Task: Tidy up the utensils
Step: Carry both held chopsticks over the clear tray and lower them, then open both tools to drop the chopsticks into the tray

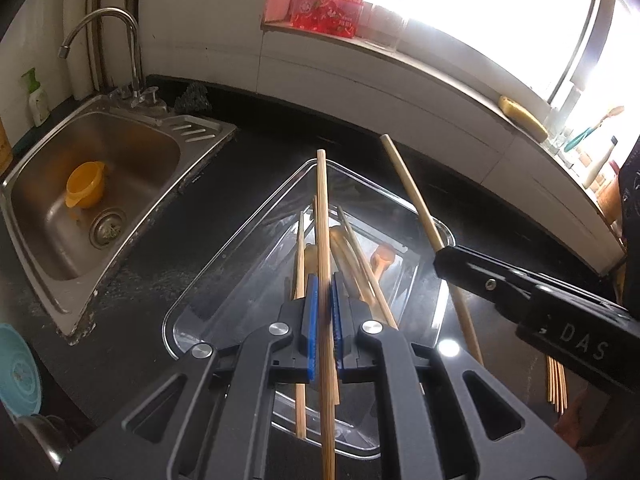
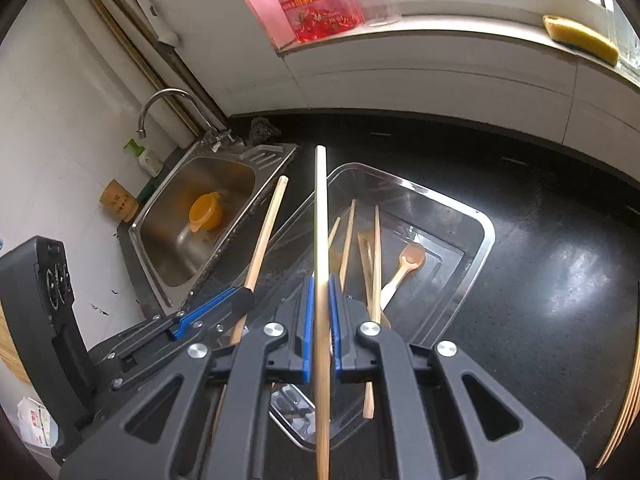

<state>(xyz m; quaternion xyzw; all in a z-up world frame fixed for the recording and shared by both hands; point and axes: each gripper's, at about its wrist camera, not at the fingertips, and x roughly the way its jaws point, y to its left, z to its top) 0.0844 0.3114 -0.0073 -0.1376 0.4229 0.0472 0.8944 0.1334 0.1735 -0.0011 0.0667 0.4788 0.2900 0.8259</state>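
A clear plastic tray (image 1: 240, 248) (image 2: 484, 240) sits on the black counter. It holds several bamboo chopsticks (image 2: 376, 248) and a small wooden spoon (image 2: 408, 260) (image 1: 384, 256). My left gripper (image 1: 324, 280) is shut on one chopstick (image 1: 323, 208) that points forward over the tray. In the right wrist view the left gripper (image 2: 240, 296) shows at the left with its chopstick (image 2: 266, 232). My right gripper (image 2: 321, 280) is shut on another chopstick (image 2: 320, 200), also above the tray. The left wrist view shows the right gripper (image 1: 440, 260) and its chopstick (image 1: 412, 200) at the right.
A steel sink (image 1: 100, 184) with an orange cup (image 1: 86, 190) and a faucet (image 1: 100, 20) lies to the left. Loose chopsticks (image 1: 556, 384) lie on the counter at the right. A yellow sponge (image 1: 524, 118) rests on the window sill.
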